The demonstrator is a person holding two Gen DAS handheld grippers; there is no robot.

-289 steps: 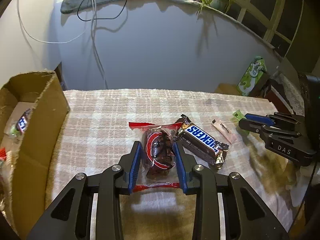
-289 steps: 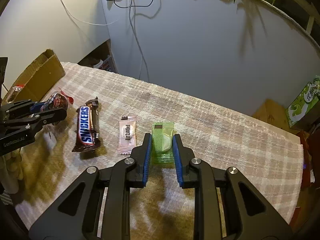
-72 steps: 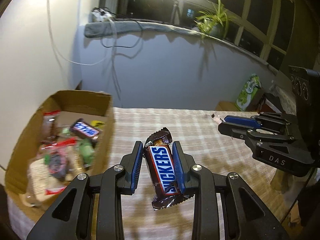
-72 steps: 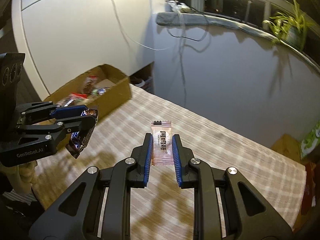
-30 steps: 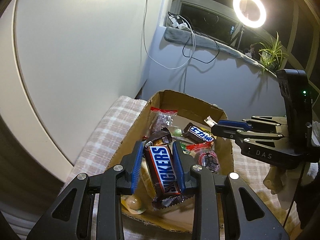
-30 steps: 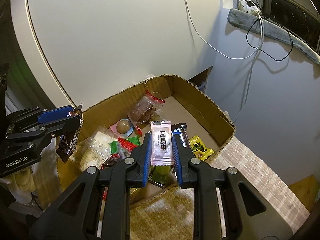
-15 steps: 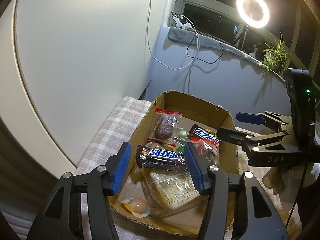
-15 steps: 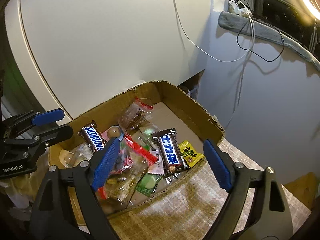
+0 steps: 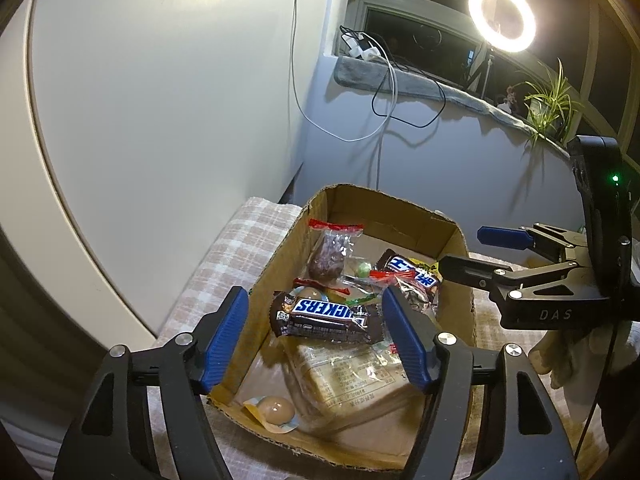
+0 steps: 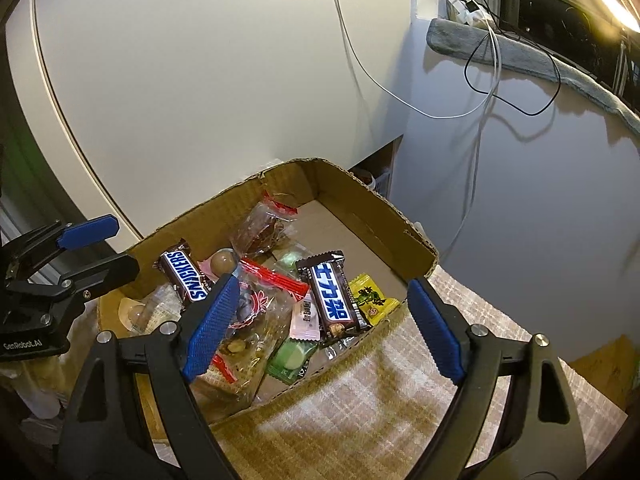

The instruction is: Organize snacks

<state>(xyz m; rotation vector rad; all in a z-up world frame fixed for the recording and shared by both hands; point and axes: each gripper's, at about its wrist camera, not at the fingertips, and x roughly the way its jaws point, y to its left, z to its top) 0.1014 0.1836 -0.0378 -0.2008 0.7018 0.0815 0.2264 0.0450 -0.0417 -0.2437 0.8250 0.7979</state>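
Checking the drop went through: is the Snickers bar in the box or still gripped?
In the box. The Snickers bar lies on other snacks inside the cardboard box; the left gripper is open, empty.

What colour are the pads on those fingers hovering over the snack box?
Bright blue, ribbed pads on black fingers, clearest in the right wrist view.

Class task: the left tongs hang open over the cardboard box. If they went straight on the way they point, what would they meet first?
Most likely the Snickers bar, lying crosswise between the open left tongs atop other snacks in the cardboard box. Depth is uncertain.
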